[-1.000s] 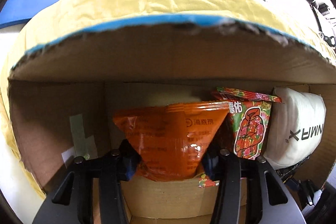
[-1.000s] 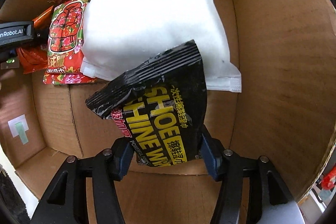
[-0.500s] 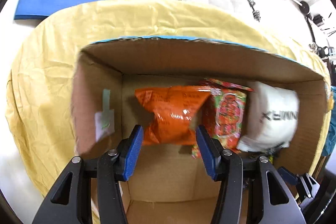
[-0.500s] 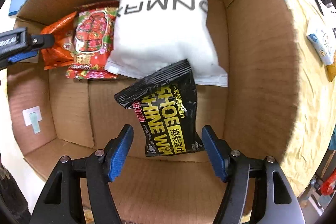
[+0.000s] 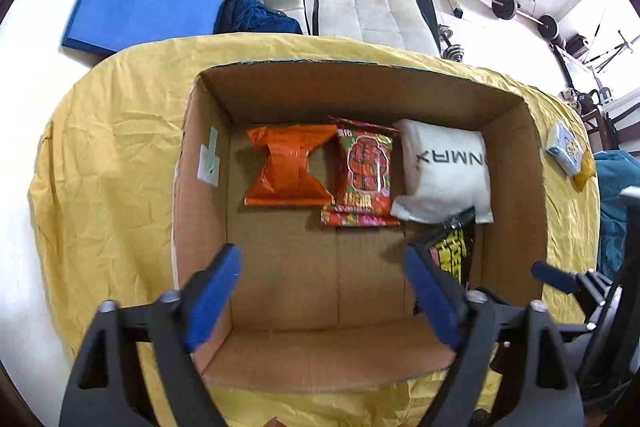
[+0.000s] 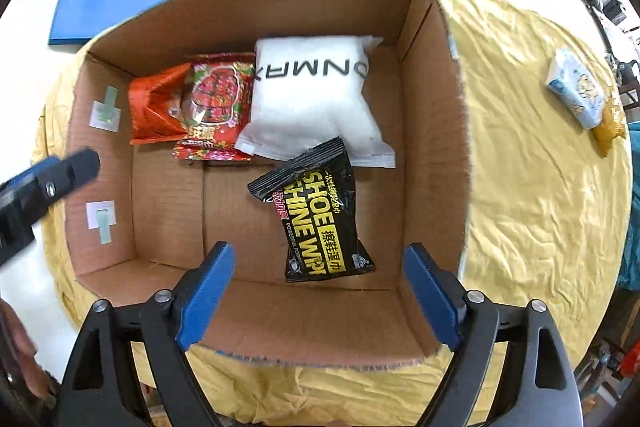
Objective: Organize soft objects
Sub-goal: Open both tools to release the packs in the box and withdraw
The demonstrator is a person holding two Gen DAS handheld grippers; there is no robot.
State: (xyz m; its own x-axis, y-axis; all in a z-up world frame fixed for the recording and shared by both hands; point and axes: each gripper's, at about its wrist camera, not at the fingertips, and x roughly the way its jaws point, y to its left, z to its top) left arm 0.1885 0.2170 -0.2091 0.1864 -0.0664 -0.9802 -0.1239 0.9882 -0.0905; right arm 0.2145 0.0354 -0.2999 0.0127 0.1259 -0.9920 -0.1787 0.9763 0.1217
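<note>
Cardboard box point(image 6: 432, 131) sits open on the yellow cloth point(image 6: 540, 187) and holds four soft packs so far. Orange packet point(image 5: 288, 167), red floral packet point(image 5: 366, 171) and white pillow pack point(image 5: 448, 167) lie in a row along the far wall, each touching or overlapping the next; the black shoe-wipe pack point(image 6: 316, 211) lies flat on the box floor, nearer than the white one, its top corner resting on that pack's lower edge. Left gripper point(image 5: 320, 291) hangs above the box's near-left part, jaws opening, nothing between them, the orange packet lying free on the floor below. Right gripper point(image 6: 320, 291) hangs over the near-right part, jaws opening too, nothing between them; the black pack lies loose below and beyond the tips, not pinched. So by my read four items are placed and both tools are empty. Left to do: a light blue pack point(image 6: 576, 95) and a yellow-orange item point(image 6: 608, 127), partly tucked under it, lie outside the box at the cloth's far right edge, well apart from the box. Those two look like the remaining pickups; whether more items lie out of view, cannot tell. Near half of the box floor is bare, so there is room for them.
</note>
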